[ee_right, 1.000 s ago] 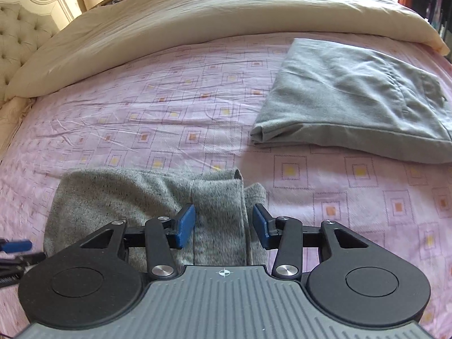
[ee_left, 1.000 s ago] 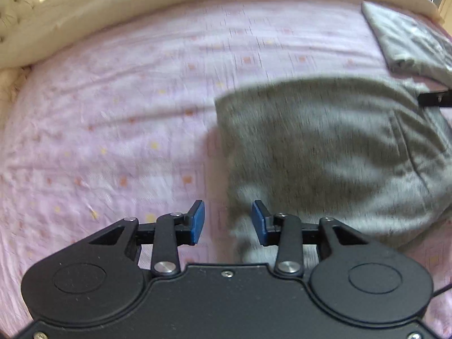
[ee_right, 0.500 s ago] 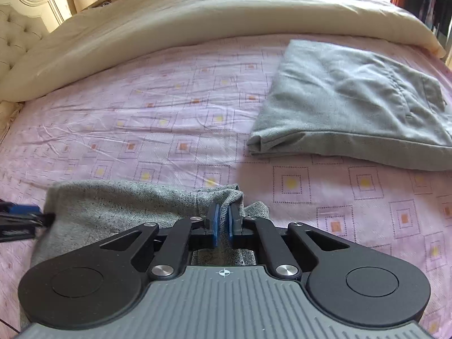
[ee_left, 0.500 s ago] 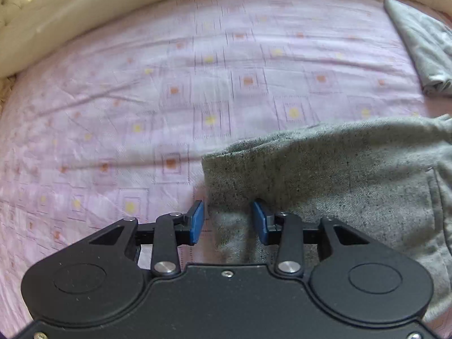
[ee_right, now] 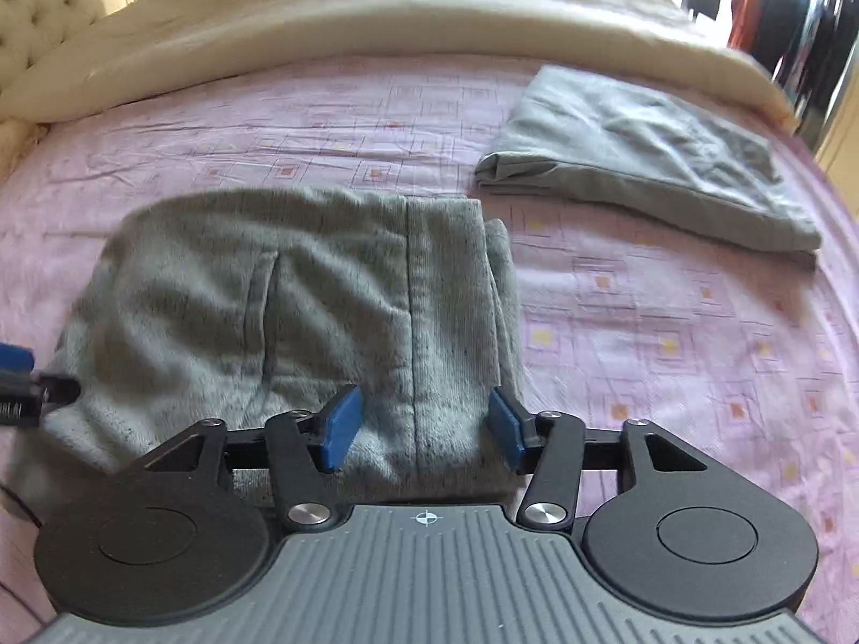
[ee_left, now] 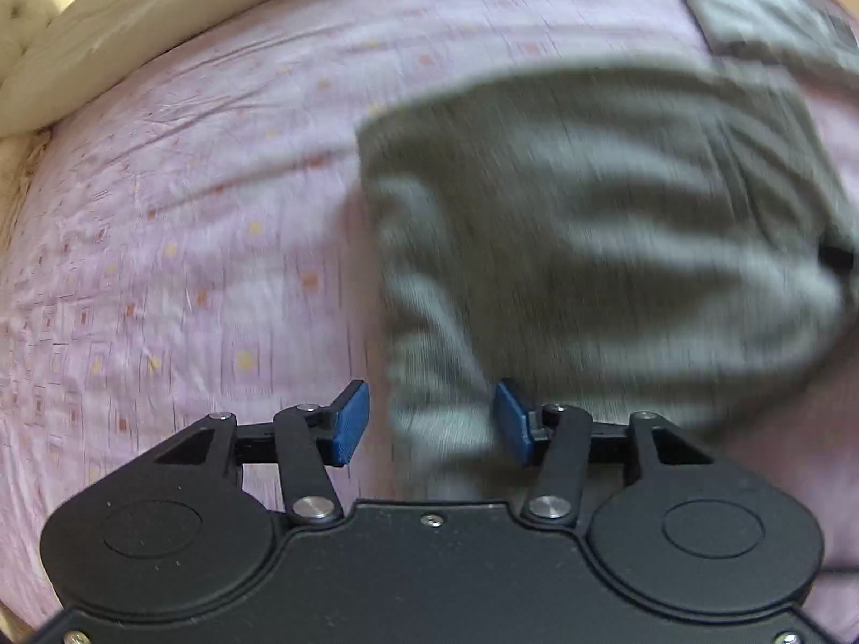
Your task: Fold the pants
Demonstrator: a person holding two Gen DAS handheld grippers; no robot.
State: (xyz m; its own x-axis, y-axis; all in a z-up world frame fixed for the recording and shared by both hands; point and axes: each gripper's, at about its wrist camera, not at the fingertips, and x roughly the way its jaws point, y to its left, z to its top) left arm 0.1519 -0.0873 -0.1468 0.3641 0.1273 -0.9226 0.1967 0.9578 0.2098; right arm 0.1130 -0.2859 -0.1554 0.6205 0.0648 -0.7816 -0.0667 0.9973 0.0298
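Note:
Grey knit pants (ee_right: 300, 300) lie folded on the pink patterned bed sheet (ee_right: 671, 354). In the left wrist view they are blurred (ee_left: 590, 225). My right gripper (ee_right: 424, 429) is open, its blue pads either side of the pants' near right edge, over the seam. My left gripper (ee_left: 432, 424) is open at the pants' near left corner, with fabric between the pads. The left gripper's tip shows at the left edge of the right wrist view (ee_right: 21, 370).
A second, lighter grey folded garment (ee_right: 639, 161) lies at the back right of the bed, also in the left wrist view (ee_left: 762, 16). A cream duvet (ee_right: 376, 21) runs along the far side. A tufted headboard (ee_right: 43, 16) is at the far left.
My right gripper, shut on the pants' edge half a second ago, has opened. The pants now lie flatter and farther out. The left wrist view has shifted and blurred with motion.

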